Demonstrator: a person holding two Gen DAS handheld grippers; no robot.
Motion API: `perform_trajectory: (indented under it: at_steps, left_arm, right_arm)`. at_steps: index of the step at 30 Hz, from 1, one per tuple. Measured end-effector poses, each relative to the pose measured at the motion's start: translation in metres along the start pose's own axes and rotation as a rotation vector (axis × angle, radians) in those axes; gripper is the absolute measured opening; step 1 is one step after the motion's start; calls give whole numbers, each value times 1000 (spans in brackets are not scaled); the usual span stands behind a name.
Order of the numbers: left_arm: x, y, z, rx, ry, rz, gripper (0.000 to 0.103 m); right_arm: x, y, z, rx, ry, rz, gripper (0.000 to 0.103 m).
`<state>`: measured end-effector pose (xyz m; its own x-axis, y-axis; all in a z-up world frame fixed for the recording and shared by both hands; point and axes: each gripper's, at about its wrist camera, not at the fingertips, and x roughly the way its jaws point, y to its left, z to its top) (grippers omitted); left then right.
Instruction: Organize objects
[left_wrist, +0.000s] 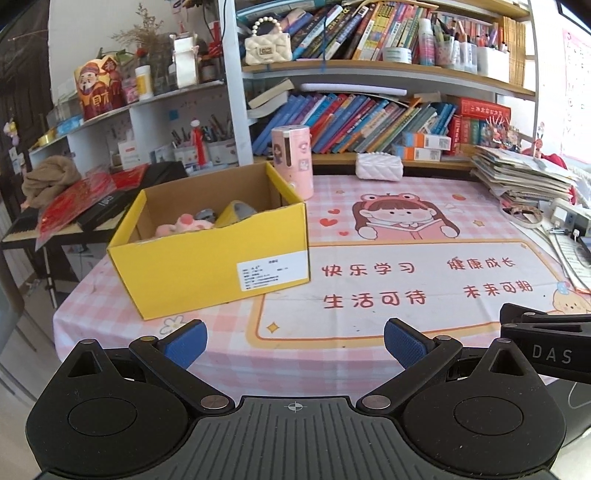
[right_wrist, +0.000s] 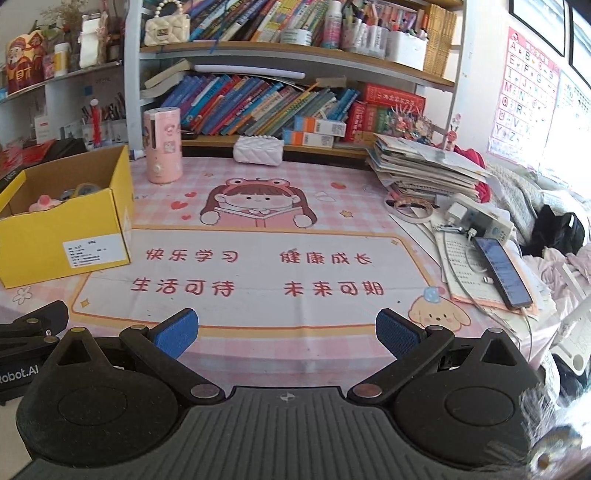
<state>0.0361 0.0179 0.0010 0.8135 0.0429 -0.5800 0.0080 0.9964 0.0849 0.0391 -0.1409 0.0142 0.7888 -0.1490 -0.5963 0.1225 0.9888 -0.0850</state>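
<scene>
A yellow cardboard box (left_wrist: 207, 266) (right_wrist: 55, 240) stands open on the left of the pink desk mat (left_wrist: 388, 314) (right_wrist: 258, 310). Inside it lie a pink plush toy (left_wrist: 183, 225) (right_wrist: 44, 202), a tape roll (left_wrist: 236, 212) (right_wrist: 84, 190) and a grey item. My left gripper (left_wrist: 293, 343) hangs open at the desk's near edge, right of the box, nothing between its blue pads. My right gripper (right_wrist: 286, 332) is open too, over the mat's front edge, empty. Each gripper's black body shows at the edge of the other's view.
A pink cylinder (left_wrist: 293, 162) (right_wrist: 163, 146) and a white quilted pouch (left_wrist: 379, 166) (right_wrist: 258, 148) stand at the back of the desk. A stack of papers (right_wrist: 424, 166), a power strip (right_wrist: 480, 218) and a phone (right_wrist: 502, 273) crowd the right side. Bookshelves (right_wrist: 288, 99) rise behind.
</scene>
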Motion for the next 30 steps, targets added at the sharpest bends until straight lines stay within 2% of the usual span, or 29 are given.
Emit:
perform_trajectory:
  at_steps: [30]
  left_arm:
    - [6,-4,-4,-21,49,-10,103]
  right_arm:
    - [1,-1,-7,-20,25,-9,103]
